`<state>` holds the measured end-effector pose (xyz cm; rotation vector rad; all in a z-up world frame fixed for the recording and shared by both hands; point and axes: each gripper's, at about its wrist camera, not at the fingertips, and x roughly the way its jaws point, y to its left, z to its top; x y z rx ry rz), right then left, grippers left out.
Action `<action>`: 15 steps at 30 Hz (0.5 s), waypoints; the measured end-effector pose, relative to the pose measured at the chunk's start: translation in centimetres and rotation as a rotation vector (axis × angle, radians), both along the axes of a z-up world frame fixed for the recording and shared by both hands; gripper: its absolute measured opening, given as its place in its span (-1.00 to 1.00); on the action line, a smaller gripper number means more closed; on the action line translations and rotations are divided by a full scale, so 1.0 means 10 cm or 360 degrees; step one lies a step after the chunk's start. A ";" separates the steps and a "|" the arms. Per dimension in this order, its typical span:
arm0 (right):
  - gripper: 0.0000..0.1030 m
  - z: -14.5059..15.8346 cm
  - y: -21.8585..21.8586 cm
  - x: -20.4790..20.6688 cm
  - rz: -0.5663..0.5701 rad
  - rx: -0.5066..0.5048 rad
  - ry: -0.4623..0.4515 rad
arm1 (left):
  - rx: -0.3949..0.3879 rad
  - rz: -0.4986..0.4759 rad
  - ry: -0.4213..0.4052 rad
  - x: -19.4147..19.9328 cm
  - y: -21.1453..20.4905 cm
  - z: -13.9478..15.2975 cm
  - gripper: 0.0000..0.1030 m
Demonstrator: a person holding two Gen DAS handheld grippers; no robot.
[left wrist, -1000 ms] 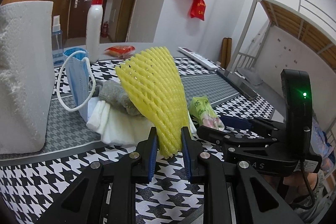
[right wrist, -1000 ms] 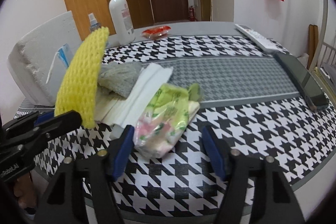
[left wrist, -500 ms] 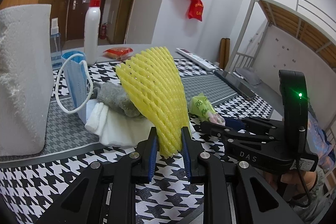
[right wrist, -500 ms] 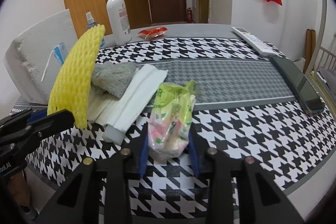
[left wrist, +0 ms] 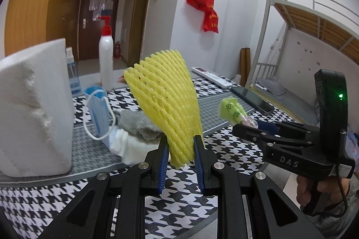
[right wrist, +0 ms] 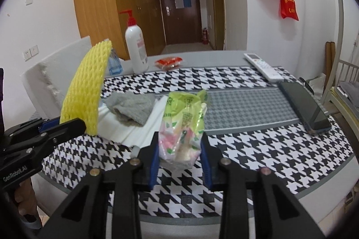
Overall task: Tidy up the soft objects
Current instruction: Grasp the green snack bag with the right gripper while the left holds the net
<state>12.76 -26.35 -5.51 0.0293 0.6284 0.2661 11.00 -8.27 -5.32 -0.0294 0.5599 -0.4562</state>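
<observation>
Left wrist: left claw [left wrist: 179,155] clamps one yellow foam net [left wrist: 166,102]; right claw [right wrist: 179,155] clamps one tissue pack [right wrist: 182,127].

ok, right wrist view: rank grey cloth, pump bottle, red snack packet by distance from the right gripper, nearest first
1. Grey cloth, just ahead-left of the right gripper, lying on the white folded pile.
2. Pump bottle, farther back on the left, upright.
3. Red snack packet, at the table's far edge, centre; only slightly beyond the bottle.

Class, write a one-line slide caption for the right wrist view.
Right gripper clamps a green tissue pack above the houndstooth table.
</observation>
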 end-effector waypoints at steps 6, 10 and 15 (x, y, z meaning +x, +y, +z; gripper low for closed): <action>-0.29 0.15 0.07 -0.12 0.0034 0.0020 -0.0076 | 0.0020 0.0028 -0.0067 -0.11 0.05 0.13 -0.55; -0.29 0.23 0.11 -0.16 0.0060 0.0043 -0.0111 | 0.0035 0.0062 -0.0103 -0.16 0.10 0.20 -0.55; -0.28 0.33 0.14 -0.18 0.0090 0.0056 -0.0153 | 0.0046 0.0099 -0.0140 -0.20 0.17 0.29 -0.55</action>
